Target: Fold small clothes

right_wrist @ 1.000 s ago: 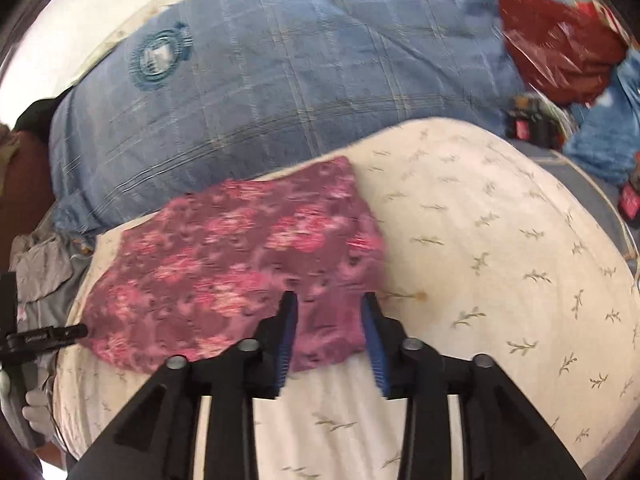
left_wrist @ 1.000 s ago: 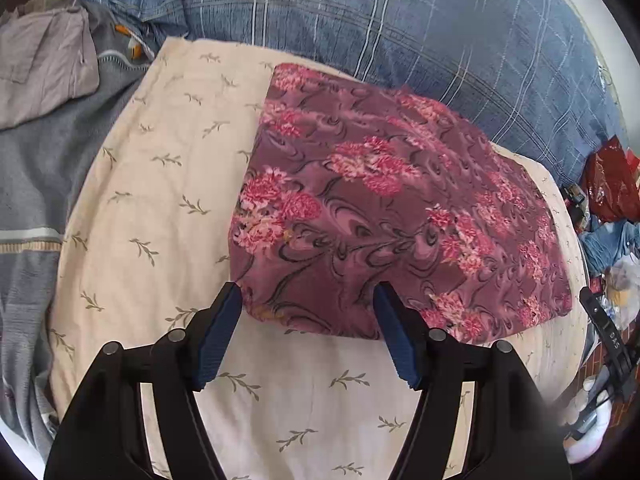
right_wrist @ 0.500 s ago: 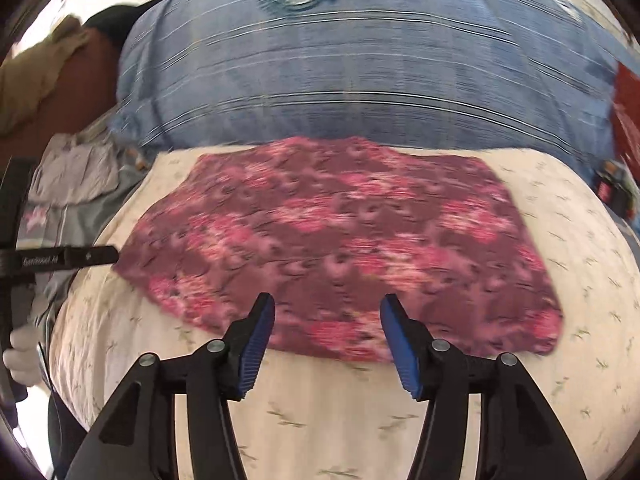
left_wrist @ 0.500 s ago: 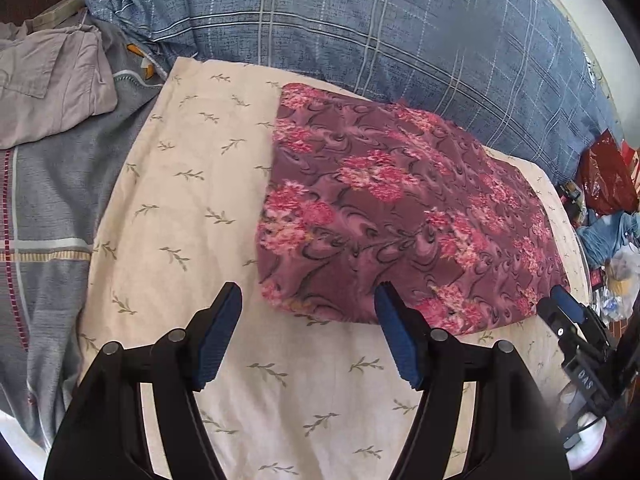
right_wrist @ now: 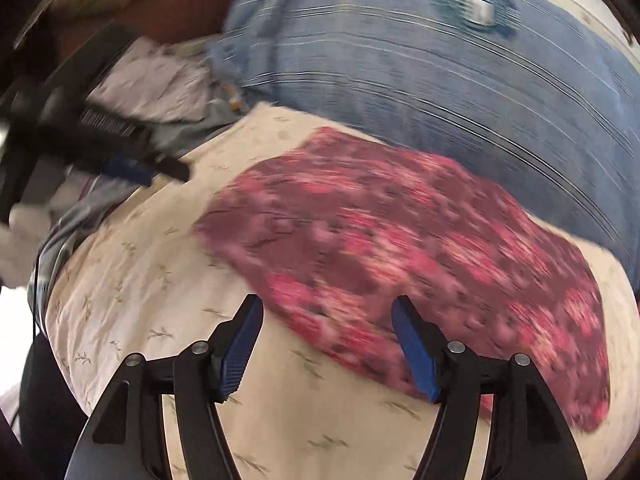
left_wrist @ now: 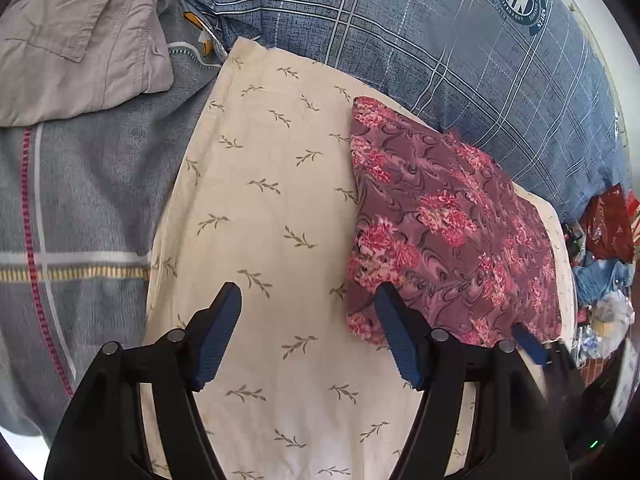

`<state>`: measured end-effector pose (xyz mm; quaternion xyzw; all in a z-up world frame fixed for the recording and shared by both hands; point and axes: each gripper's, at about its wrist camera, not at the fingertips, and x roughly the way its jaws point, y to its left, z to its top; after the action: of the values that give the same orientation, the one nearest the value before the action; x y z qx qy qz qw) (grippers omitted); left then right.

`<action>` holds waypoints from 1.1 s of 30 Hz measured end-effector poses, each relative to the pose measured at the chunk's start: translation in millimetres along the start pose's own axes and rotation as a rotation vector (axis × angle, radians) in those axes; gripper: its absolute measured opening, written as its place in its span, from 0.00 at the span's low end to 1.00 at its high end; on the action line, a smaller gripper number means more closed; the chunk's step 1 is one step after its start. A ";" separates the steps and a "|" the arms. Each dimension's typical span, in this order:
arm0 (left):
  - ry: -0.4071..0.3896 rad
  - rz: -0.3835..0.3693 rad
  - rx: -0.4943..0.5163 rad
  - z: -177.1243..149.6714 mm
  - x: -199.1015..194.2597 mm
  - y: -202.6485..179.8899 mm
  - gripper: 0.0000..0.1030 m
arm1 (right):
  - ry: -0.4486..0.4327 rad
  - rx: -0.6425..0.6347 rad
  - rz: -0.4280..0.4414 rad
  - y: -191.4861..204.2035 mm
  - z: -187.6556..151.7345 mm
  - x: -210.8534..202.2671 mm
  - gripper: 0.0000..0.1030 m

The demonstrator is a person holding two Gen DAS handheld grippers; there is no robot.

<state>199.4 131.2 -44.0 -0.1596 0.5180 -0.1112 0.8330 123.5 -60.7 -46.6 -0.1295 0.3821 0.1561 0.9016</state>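
Observation:
A maroon cloth with pink flowers (left_wrist: 452,232) lies folded flat on a cream pillow with a leaf print (left_wrist: 272,208). My left gripper (left_wrist: 308,336) is open and empty over the bare pillow, just left of the cloth's near corner. The right gripper's blue tip (left_wrist: 528,344) shows at the cloth's near right edge. In the blurred right wrist view my right gripper (right_wrist: 324,344) is open and empty over the cloth's near edge (right_wrist: 400,264). The left gripper (right_wrist: 120,168) shows at the far left there.
A blue plaid pillow (left_wrist: 460,60) lies behind the cream one. A beige garment (left_wrist: 76,52) rests on a grey striped blanket (left_wrist: 80,208) at the left. Red and blue clutter (left_wrist: 604,240) sits at the right edge.
Both grippers swung left across the cloth, which lies still. The right gripper opened wider from one second ago. The left stayed open.

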 end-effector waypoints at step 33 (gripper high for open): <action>0.285 -0.276 -0.045 111.9 100.4 -69.6 0.09 | -0.234 -0.334 -0.228 67.5 31.2 24.9 0.11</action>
<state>342.6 48.5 -54.4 -0.2304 0.6062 -0.2343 0.7243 134.5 16.8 -51.5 -0.3001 0.2269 0.1282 0.9176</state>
